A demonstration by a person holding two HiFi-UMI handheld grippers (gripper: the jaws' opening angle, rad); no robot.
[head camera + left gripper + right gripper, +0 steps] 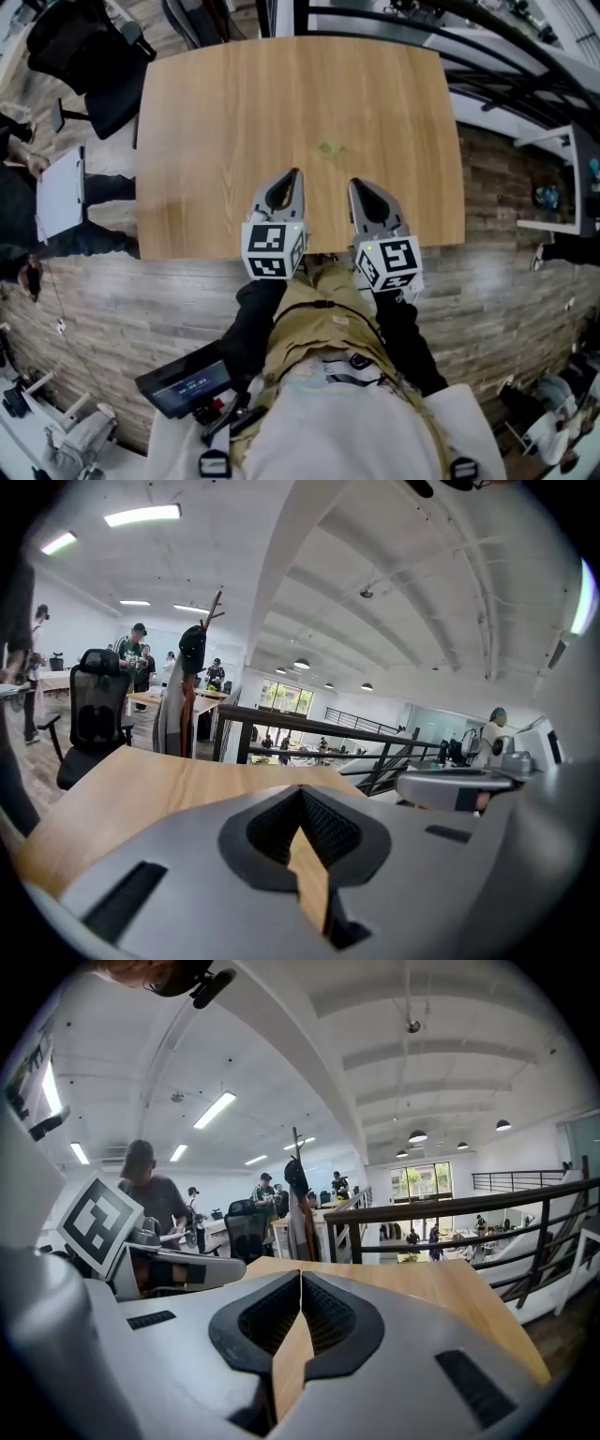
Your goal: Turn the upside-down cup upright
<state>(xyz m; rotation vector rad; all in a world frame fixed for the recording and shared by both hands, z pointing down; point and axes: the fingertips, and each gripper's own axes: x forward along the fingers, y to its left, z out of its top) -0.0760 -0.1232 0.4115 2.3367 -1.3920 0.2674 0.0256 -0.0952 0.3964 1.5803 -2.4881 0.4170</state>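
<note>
Status: the task is not yet under way. No cup appears in any of the 3 views. The table (281, 103) shows only bare wood, so you cannot locate the upside-down cup from here.

The left gripper (295, 174) has its jaws fully together with nothing between them. It sits over the near edge of the table, left of centre, pointing toward the far edge.

The right gripper (355, 185) also has its jaws fully together and holds nothing. It sits over the near edge of the table, just beside the left gripper, pointing the same way.

Next move, as a judgement:
1. Find the cup before you commit either gripper; it probably lies beyond the frame.
2. Part the jaws of 1 gripper wide enough for the cup wall.
3. Approach with room to roll the wrist and invert the cup.
</note>
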